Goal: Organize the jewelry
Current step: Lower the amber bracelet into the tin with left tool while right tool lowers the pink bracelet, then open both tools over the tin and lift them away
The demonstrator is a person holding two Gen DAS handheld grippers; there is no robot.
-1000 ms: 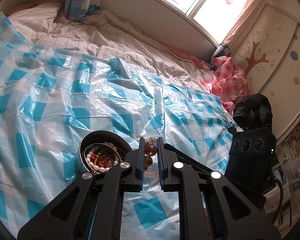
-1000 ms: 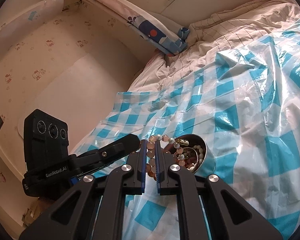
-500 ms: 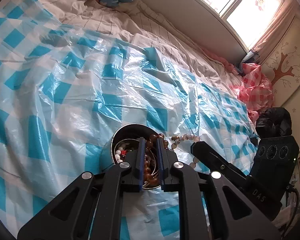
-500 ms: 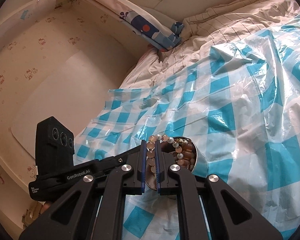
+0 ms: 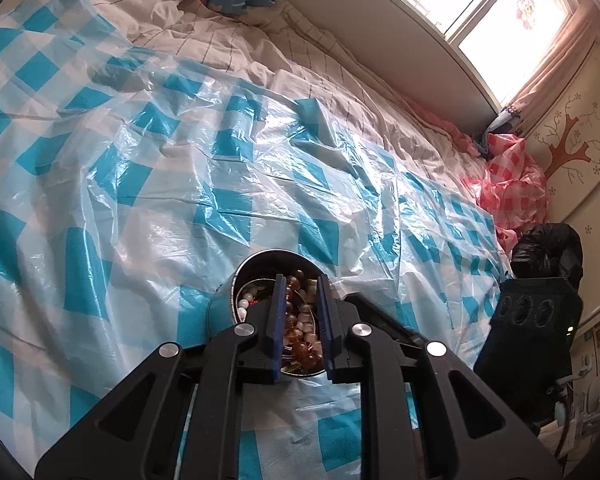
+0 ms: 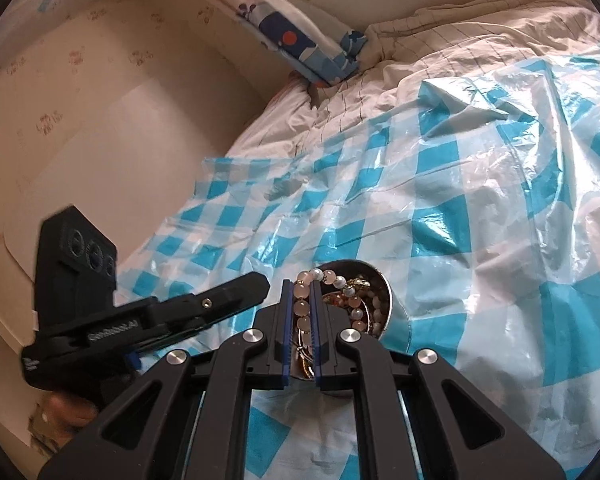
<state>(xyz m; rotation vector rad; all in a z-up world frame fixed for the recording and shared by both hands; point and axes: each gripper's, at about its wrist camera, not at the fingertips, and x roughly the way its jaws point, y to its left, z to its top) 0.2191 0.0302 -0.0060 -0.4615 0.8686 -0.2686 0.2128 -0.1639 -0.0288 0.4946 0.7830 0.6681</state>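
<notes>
a round metal bowl (image 5: 236, 280) sits on a blue-and-white checked plastic sheet (image 5: 140, 184) spread over a bed (image 5: 260, 52). the bowl holds a heap of jewelry: white pearl-like beads (image 5: 242, 305) along its left inner wall, amber-brown beads (image 5: 298, 336) toward the middle, and some gold-toned pieces that are too small to make out.

the left hand-held gripper (image 5: 299, 292) hangs directly over the bowl with its blue-padded fingers (image 5: 277, 312) pointing down into it. its jaws are opening, and the amber-brown beads show in the gap between the pads without being pressed by them.

the right hand-held gripper (image 6: 300, 298) is clenched on a strand of pale pink beads (image 6: 302, 308). the strand runs up between the pads, arches over their tips and drops to the right into the bowl (image 6: 384, 280), where it joins a few white beads. in the right wrist view the bowl lies just beyond and to the right of the fingertips, and the other gripper's black body reaches in from the left, close beside it.

a blue patterned pillow (image 6: 300, 48) lies at the head of the bed against the wall. a crumpled pink checked sheet (image 5: 512, 188) and a black bag (image 5: 548, 248) lie at the far right edge of the bed, well apart from the bowl.
</notes>
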